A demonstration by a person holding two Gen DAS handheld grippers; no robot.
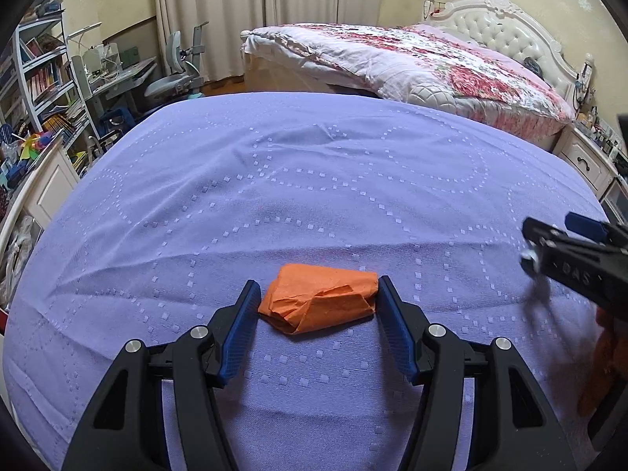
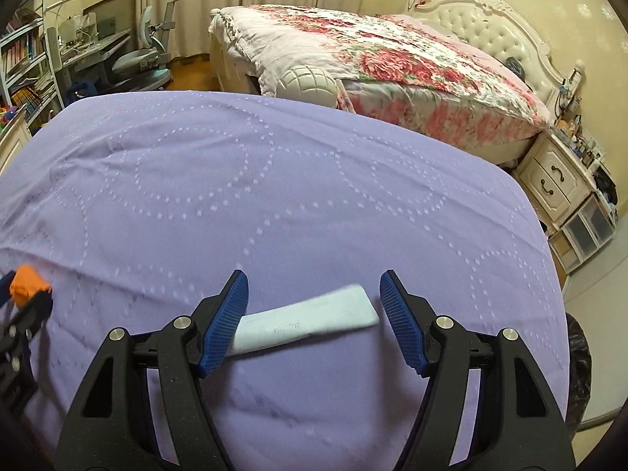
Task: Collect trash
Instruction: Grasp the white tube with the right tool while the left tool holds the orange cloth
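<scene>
My left gripper (image 1: 318, 298) is spread wide around the crumpled orange paper (image 1: 320, 300) near the front edge of the purple bedspread (image 1: 274, 180), gripping nothing yet. My right gripper (image 2: 314, 294) is equally wide over the pale blue wrapper (image 2: 306, 324), whose end lies under the left finger. Closing low could pinch loose cloth, and the flat wrapper may slide free.

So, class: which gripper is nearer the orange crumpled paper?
Left. The left gripper straddles the orange crumpled paper, jaws open; the right gripper is off to its right, around a pale blue packet.
</scene>
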